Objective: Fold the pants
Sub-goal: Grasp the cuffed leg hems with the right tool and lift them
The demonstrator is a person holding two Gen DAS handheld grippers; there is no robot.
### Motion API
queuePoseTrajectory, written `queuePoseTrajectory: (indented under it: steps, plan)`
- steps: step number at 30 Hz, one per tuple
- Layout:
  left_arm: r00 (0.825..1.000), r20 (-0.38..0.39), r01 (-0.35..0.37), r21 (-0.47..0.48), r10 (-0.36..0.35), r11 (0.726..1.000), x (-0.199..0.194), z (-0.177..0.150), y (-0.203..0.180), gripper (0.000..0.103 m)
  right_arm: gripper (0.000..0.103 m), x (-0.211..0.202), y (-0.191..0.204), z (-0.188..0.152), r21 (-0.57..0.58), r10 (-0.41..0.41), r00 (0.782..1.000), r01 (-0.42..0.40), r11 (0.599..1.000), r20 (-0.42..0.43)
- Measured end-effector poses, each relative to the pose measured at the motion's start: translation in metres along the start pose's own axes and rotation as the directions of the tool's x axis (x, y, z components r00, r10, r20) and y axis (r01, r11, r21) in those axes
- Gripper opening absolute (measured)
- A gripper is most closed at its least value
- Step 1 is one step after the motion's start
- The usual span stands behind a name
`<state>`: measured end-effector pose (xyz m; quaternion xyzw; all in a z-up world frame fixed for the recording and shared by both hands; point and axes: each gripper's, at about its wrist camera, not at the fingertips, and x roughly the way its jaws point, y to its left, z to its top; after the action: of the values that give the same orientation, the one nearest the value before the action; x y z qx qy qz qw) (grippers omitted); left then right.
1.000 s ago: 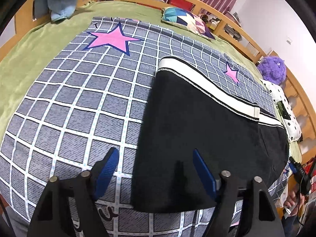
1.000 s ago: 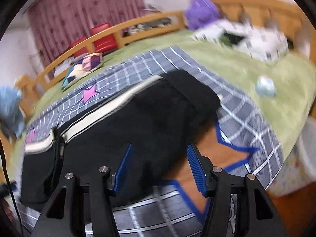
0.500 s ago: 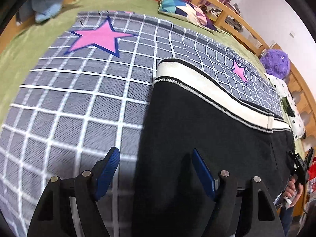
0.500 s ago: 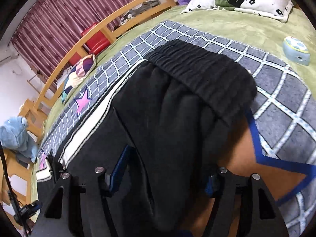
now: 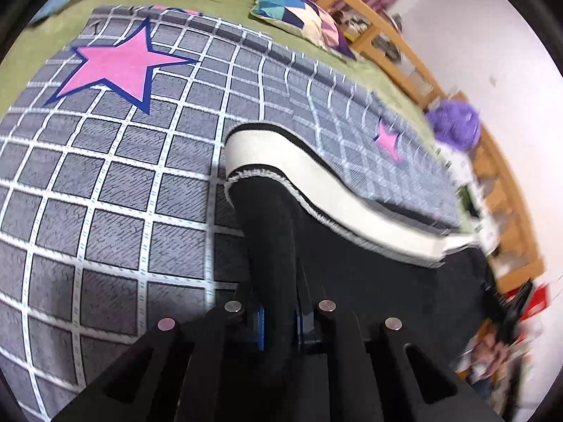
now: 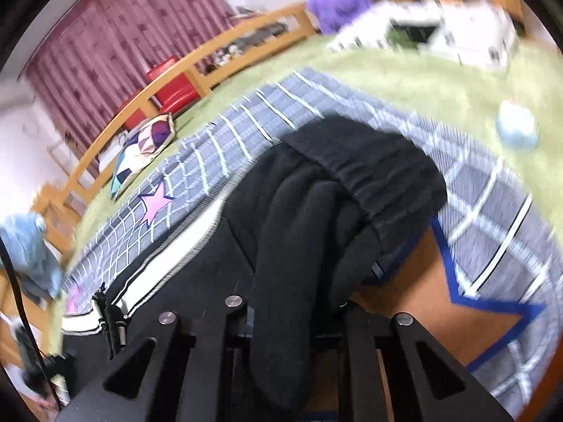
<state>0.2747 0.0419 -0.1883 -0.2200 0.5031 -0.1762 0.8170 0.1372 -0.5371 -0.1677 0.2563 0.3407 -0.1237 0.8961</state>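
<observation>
Black pants lay on our checked blanket; our left gripper pinched their hem, our right gripper was closing on bunched waistband cloth.

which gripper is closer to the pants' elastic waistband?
Right. The right gripper pinches the pants just below the waistband; the left gripper grips the opposite cuff end.
</observation>
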Motion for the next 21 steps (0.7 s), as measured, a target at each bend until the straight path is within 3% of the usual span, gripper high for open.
queuePoseTrajectory:
  steps: [5,9,13,17,21]
  plan:
    - [0.997,0.071,0.003,0.006,-0.003,1.0,-0.029,0.017,-0.013,0.01,0.014,-0.044,0.067,0.027,-0.107,0.078,0.99,-0.065,0.992,0.12]
    - [0.993,0.096,0.064,-0.02,-0.062,0.998,-0.062,0.038,-0.003,0.01,0.014,-0.063,0.111,0.049,-0.137,0.151,0.976,-0.129,0.982,0.159]
    - [0.981,0.19,-0.036,0.019,0.031,0.999,-0.114,0.054,0.01,0.01,0.013,-0.073,0.145,0.045,-0.162,0.255,0.95,-0.228,0.96,0.177]
    - [0.969,0.221,-0.109,-0.022,0.111,0.994,-0.143,0.069,0.055,0.01,0.013,-0.043,0.172,0.022,-0.17,0.315,0.942,-0.293,0.941,0.12]
    - [0.97,0.15,-0.187,-0.037,0.19,0.982,-0.115,0.068,0.097,0.01,0.013,0.02,0.169,-0.013,-0.133,0.282,0.959,-0.284,0.95,-0.032]
